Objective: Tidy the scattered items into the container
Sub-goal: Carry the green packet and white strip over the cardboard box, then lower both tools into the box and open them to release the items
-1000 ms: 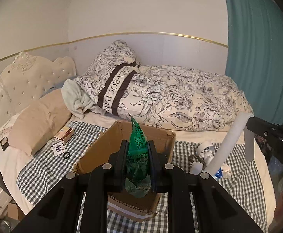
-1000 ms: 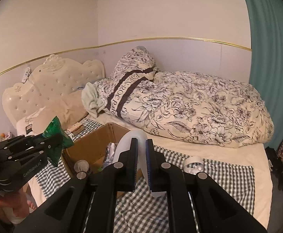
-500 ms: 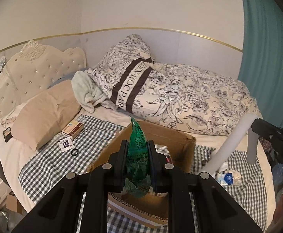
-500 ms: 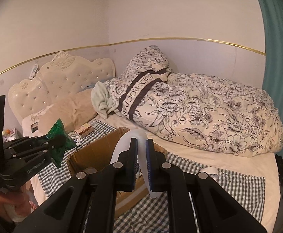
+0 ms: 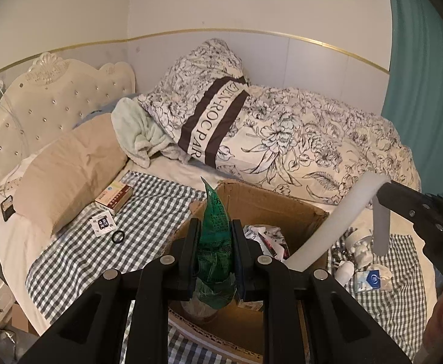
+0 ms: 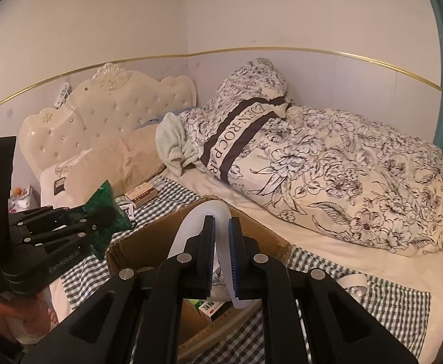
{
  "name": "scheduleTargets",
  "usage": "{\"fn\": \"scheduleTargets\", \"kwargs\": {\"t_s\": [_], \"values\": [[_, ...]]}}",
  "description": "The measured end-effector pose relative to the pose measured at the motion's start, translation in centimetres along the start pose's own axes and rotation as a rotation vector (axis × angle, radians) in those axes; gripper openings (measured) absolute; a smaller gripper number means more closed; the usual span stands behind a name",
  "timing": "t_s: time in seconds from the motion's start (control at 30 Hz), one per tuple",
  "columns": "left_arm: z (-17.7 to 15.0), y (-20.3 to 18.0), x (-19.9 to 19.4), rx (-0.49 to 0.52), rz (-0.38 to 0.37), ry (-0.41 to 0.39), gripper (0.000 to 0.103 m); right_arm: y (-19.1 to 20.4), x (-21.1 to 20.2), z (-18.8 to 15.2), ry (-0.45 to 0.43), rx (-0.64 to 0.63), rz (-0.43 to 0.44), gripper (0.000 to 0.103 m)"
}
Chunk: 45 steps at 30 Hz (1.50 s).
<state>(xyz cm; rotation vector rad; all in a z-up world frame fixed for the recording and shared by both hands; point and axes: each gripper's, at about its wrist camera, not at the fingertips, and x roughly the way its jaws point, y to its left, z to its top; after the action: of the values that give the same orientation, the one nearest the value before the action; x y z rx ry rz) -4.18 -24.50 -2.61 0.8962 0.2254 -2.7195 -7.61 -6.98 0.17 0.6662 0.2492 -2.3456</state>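
Both claws loaded, over the cardboard box – release step next.

My left claw (image 5: 215, 257) is clamped on the green packet (image 5: 217, 242); my right claw (image 6: 221, 251) is pinched shut on the bent white foam strip (image 6: 204, 215). Both items hang above the cardboard box (image 5: 261, 203) at lower centre of each frame. I judge the drop goes best one item at a time, lowering each inside the walls first; the long strip may spring over the rim. Left view alone shows the items waiting on the checked cloth: black ring (image 5: 118, 236), small carton (image 5: 113, 197), blue-and-white packet (image 5: 371, 279) at right. Right view alone shows a red-and-white box (image 6: 211, 306) already inside.
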Motion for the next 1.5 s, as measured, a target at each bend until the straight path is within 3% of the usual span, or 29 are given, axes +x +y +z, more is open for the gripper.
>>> {"fn": "scheduleTargets", "kwargs": {"t_s": [0.73, 1.27, 1.37, 1.4, 1.5], "values": [[-3.4, 1.1, 10.0, -0.033, -0.023, 0.190, 0.019, 1.8, 11.8, -2.7, 0.183, -0.055, 0.061, 0.010], [-5.0, 1.4, 13.6, -0.042, -0.013, 0.286, 0.023, 2.6, 16.7, -5.2, 0.321, -0.108, 0.065, 0.011], [-4.8, 1.5, 13.4, -0.057, -0.008, 0.283, 0.042, 2.3, 16.3, -5.1, 0.308, -0.103, 0.052, 0.026], [-4.7, 1.5, 13.2, -0.061, -0.007, 0.274, 0.046, 2.2, 16.1, -5.0, 0.299, -0.100, 0.046, 0.039], [-4.3, 1.5, 12.5, -0.068, -0.007, 0.256, 0.051, 1.8, 15.2, -4.5, 0.269, -0.086, 0.033, 0.043]]}}
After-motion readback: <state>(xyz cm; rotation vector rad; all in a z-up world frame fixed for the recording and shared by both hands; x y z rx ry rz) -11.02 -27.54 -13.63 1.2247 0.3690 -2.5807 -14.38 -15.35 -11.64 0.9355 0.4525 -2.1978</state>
